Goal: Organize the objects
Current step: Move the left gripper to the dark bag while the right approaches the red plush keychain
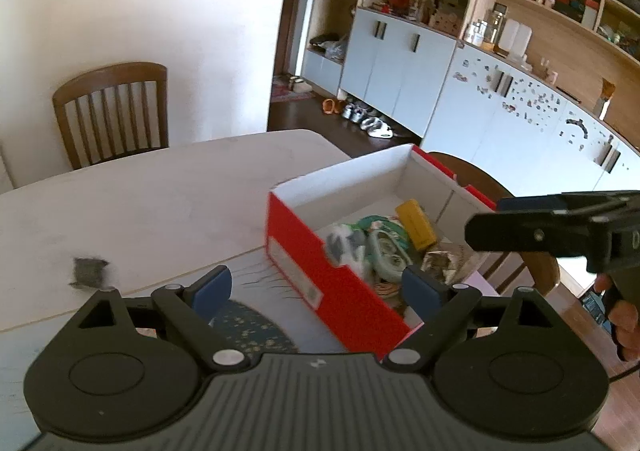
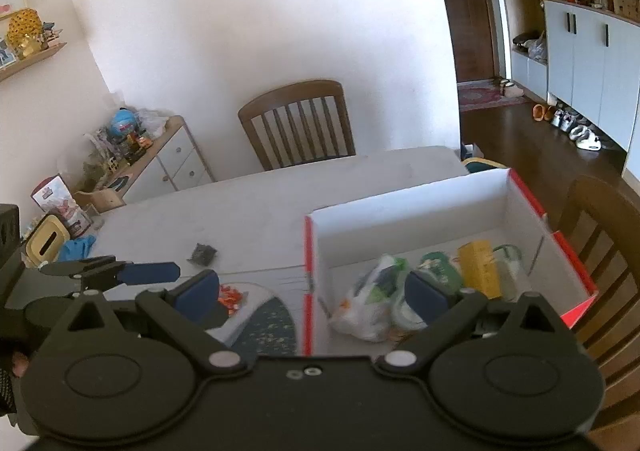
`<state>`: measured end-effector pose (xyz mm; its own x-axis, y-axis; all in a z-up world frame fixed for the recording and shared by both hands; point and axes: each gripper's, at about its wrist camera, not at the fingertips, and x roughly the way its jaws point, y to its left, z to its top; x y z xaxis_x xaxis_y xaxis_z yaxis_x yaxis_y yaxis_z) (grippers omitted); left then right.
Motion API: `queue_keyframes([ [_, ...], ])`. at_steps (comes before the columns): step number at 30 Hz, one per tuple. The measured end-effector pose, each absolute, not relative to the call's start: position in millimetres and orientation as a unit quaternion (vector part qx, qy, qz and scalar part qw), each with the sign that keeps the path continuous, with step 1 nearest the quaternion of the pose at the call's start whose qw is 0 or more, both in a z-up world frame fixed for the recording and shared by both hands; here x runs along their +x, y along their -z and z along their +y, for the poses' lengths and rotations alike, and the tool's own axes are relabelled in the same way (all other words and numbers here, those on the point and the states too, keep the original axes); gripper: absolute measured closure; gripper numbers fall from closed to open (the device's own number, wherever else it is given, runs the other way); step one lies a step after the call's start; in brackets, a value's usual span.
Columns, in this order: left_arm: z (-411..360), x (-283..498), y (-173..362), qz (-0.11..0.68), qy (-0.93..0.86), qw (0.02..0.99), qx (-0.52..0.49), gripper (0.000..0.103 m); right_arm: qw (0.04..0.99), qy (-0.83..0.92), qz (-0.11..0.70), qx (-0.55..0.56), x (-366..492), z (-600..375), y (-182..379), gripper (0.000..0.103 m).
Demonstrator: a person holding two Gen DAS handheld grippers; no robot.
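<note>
Near the right edge of the pale table [image 2: 248, 207], red shoebox [image 1: 320, 275] with white inside, lid off, long side running away from the cameras. Contents heaped at the box's near end: yellow pack [image 1: 416, 225], white-and-green plastic bag [image 2: 372, 291], green packets [image 2: 440, 271], a crinkled foil wrapper [image 1: 440, 261]; the far half of the box floor is bare. Left gripper [image 1: 316, 287] hovers above the near left corner of the box, jaws spread wide, nothing between the blue pads [image 1: 212, 287]; the red wall of the box shows through the gap. Right gripper [image 2: 312, 291] likewise spread wide and empty, over the box's near edge, one pad above the bag. Each gripper shows in the other's view, side-on, held in a hand [image 1: 624, 327]. On the table left of the box: a dark blue speckled mat [image 2: 268, 323] at the near edge, a small pile of orange-red bits [image 2: 230, 295] just beside it, a small dark scrap [image 2: 204, 253] farther in. Wooden chair [image 2: 298, 123] at the far edge; a second chair [image 2: 600, 251] at the right edge beside the box.
</note>
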<state>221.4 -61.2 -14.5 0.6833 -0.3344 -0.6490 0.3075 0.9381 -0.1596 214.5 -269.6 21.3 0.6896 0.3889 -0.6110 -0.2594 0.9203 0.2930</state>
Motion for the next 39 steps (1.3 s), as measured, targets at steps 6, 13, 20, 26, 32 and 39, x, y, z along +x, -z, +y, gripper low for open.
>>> queue_keyframes([
  [6, -29, 219, 14, 0.357, 0.163, 0.92, -0.019, 0.01, 0.918, -0.173, 0.348, 0.082, 207, -240, -21, 0.004],
  [13, 10, 218, 18, 0.356, 0.148, 0.923, -0.015, 0.004, 0.915, -0.169, 0.357, 0.08, 201, -210, -14, 0.004],
  [20, 52, 225, 26, 0.332, 0.122, 0.935, -0.011, 0.0, 0.913, -0.166, 0.368, 0.063, 200, -172, -1, 0.004],
  [26, 84, 241, 32, 0.328, 0.105, 0.939, -0.001, 0.0, 0.91, -0.165, 0.378, 0.052, 207, -142, 14, 0.004],
  [32, 111, 265, 46, 0.335, 0.082, 0.939, -0.007, 0.0, 0.907, -0.165, 0.387, 0.033, 222, -113, 32, 0.004],
  [39, 130, 293, 79, 0.346, 0.082, 0.934, -0.018, 0.0, 0.896, -0.178, 0.406, -0.001, 245, -79, 64, 0.005],
])
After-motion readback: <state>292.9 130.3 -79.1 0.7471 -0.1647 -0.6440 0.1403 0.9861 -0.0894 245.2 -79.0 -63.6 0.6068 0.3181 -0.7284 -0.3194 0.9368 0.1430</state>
